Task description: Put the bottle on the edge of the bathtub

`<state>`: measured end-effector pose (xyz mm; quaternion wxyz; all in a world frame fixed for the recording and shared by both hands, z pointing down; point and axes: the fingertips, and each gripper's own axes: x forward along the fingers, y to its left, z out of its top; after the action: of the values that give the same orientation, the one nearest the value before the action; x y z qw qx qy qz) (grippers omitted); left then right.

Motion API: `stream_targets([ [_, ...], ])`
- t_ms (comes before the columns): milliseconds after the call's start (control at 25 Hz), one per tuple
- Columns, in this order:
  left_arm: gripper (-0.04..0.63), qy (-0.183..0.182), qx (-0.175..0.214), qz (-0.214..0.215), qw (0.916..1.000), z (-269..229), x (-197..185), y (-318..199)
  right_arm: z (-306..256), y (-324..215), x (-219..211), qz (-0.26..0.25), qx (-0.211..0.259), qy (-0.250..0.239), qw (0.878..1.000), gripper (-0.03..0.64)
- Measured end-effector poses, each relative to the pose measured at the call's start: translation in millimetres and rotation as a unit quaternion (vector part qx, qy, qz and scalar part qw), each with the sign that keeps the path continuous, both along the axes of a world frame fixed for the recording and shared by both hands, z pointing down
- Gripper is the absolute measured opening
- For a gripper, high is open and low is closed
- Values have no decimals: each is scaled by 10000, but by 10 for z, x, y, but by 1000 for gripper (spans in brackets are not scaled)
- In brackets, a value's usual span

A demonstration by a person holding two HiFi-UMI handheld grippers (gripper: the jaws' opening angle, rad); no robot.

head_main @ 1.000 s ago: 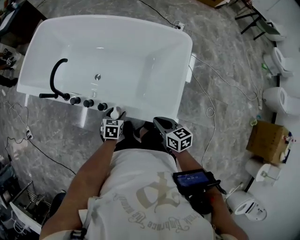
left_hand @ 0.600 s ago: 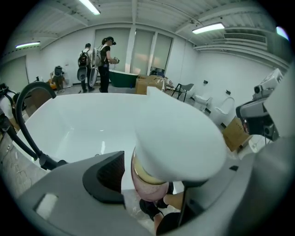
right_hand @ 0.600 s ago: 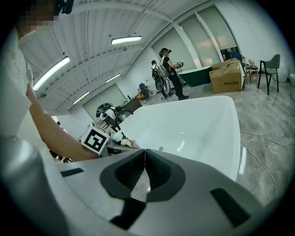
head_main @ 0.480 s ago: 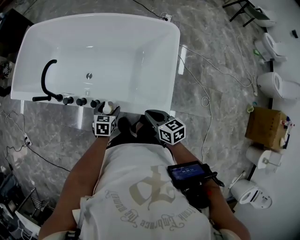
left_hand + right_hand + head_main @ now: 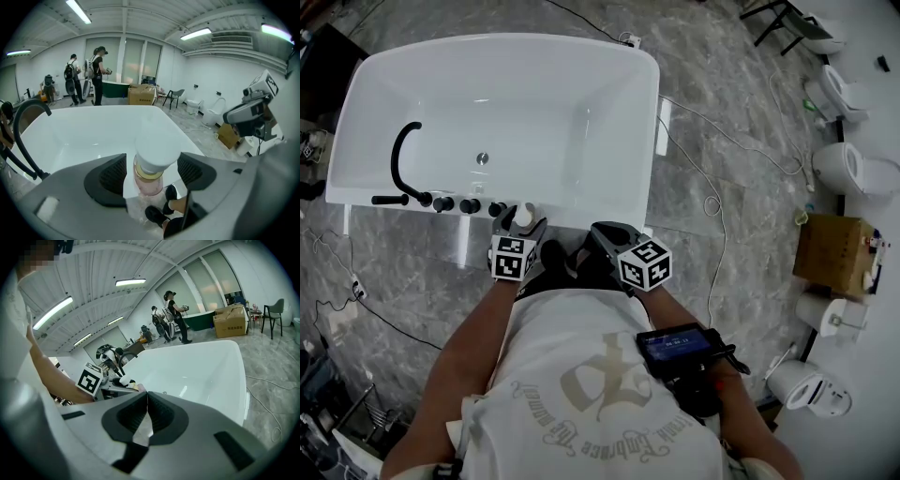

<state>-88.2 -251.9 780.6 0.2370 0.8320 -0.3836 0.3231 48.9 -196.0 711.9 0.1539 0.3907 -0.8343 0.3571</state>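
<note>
The left gripper's (image 5: 521, 225) jaws have just been opening and now stand wide, pads clear of the bottle (image 5: 153, 161) between them. The bottle stands upright on the bathtub's (image 5: 602, 219) rim at 6 o'clock, just to the 3 o'clock side of the black tap knobs (image 5: 469, 205). The placing looks done; only backing away remains. The right gripper (image 5: 146, 397) hangs with jaws together, empty.

From above, the left gripper (image 5: 520, 223), whose jaws have just been opening, covers most of the bottle (image 5: 523, 214) between them; only the white cap shows. In the left gripper view the bottle's foot is lost behind the gripper's grey body, so its footing on the bathtub (image 5: 93, 136) rim cannot be told.
</note>
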Motion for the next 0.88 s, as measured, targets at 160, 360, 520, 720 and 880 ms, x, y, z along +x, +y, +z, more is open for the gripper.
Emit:
stream_targets([
  [160, 337, 108, -56, 106, 9999, -39, 30, 242, 15, 220, 48, 83, -124, 50, 9999, 6],
  [360, 337, 441, -90, 192, 9988, -450, -109, 463, -133, 404, -106, 223, -258, 72, 9994, 6],
  [520, 336, 732, 155, 152, 9971, -642, -178, 354, -187, 236, -135, 218, 27, 109, 9997, 6],
  [720, 215, 919, 286, 26, 9954, -827, -337, 440, -248, 252, -216, 174, 168, 100, 9997, 6],
  [880, 128, 1053, 401, -128, 9935, -1015, -370, 491, -341, 243, -218, 42, 238, 45, 9997, 6],
])
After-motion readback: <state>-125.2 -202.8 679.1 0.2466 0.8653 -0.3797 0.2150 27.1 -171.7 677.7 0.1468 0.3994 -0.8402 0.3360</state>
